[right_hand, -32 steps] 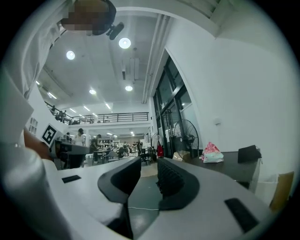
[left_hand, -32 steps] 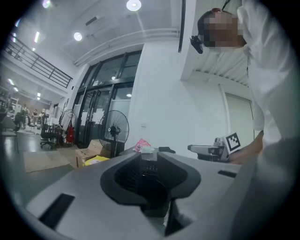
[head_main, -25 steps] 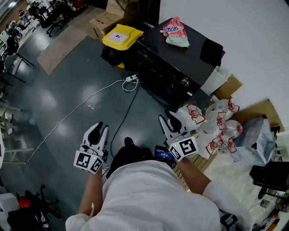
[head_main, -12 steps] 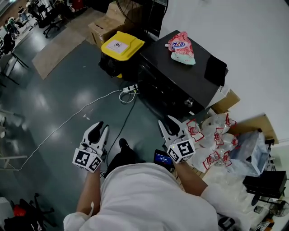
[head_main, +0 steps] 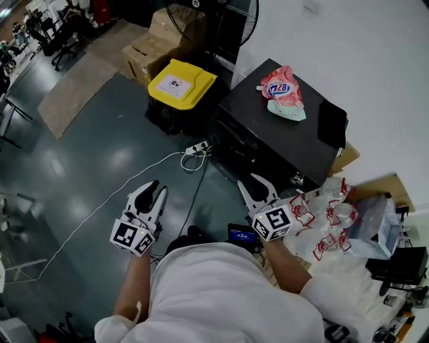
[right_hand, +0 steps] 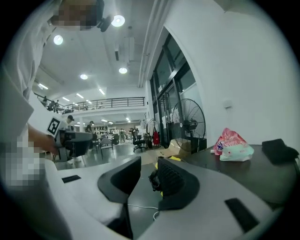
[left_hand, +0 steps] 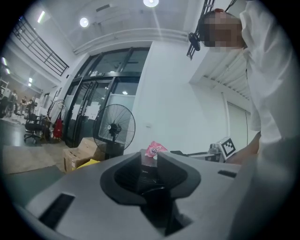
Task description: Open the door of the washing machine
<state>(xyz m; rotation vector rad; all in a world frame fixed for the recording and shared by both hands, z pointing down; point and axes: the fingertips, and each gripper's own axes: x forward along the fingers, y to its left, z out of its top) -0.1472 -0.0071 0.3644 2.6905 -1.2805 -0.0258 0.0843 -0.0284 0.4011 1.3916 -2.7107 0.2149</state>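
Observation:
The washing machine (head_main: 281,137) is a low black box against the white wall, its dark front (head_main: 244,157) facing me with the door shut. A pink bag (head_main: 283,90) and a black cloth (head_main: 332,124) lie on its top. My right gripper (head_main: 255,184) hangs just short of the machine's front, jaws apart with nothing between them. My left gripper (head_main: 152,194) is over the floor further left, also open and empty. In the right gripper view the right gripper (right_hand: 149,166) points along the machine's top (right_hand: 243,171). In the left gripper view the left gripper (left_hand: 149,157) points toward the pink bag (left_hand: 154,149).
A yellow-lidded bin (head_main: 181,84) stands left of the machine, with cardboard boxes (head_main: 151,50) and a floor fan (head_main: 214,13) behind it. A power strip (head_main: 198,146) and white cable lie on the floor. Clear plastic bags (head_main: 328,221) are piled at the right.
Both grippers and I have moved closer to the washing machine, which now sits nearer in the head view. Both pairs of jaws look unchanged.

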